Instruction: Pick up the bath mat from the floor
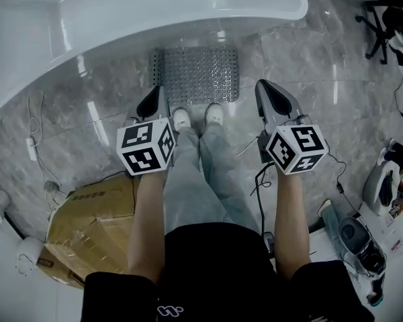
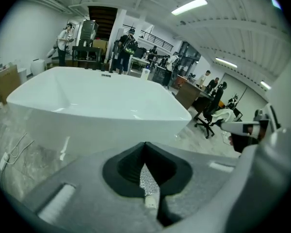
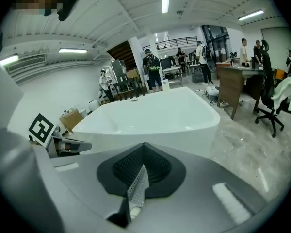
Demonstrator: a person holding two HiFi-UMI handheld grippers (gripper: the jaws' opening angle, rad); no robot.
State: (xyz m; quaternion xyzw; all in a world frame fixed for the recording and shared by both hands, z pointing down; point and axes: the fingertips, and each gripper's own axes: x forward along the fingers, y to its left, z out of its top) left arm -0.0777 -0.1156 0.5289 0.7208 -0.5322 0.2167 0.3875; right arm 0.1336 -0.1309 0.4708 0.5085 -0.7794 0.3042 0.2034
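The bath mat [image 1: 196, 74], grey and studded, lies flat on the marble floor against the white bathtub [image 1: 148, 19]. The person's white shoes [image 1: 181, 118] stand at its near edge. My left gripper [image 1: 158, 90] hangs over the mat's left near corner, shut and empty. Above the floor just right of the mat, my right gripper [image 1: 261, 84] is shut too, holding nothing. In the left gripper view the jaws [image 2: 145, 147] meet, and a sliver of mat [image 2: 146, 181] shows below them. The right gripper view shows the same shut jaws [image 3: 143, 147] with a strip of mat [image 3: 138, 186].
A cardboard box [image 1: 94, 227] sits on the floor at the left behind me. Cables and a power strip [image 1: 32, 147] lie left of the mat. An office chair [image 1: 383, 19] and small appliances [image 1: 352, 237] stand at the right. People and desks fill the room beyond the tub [image 3: 155, 110].
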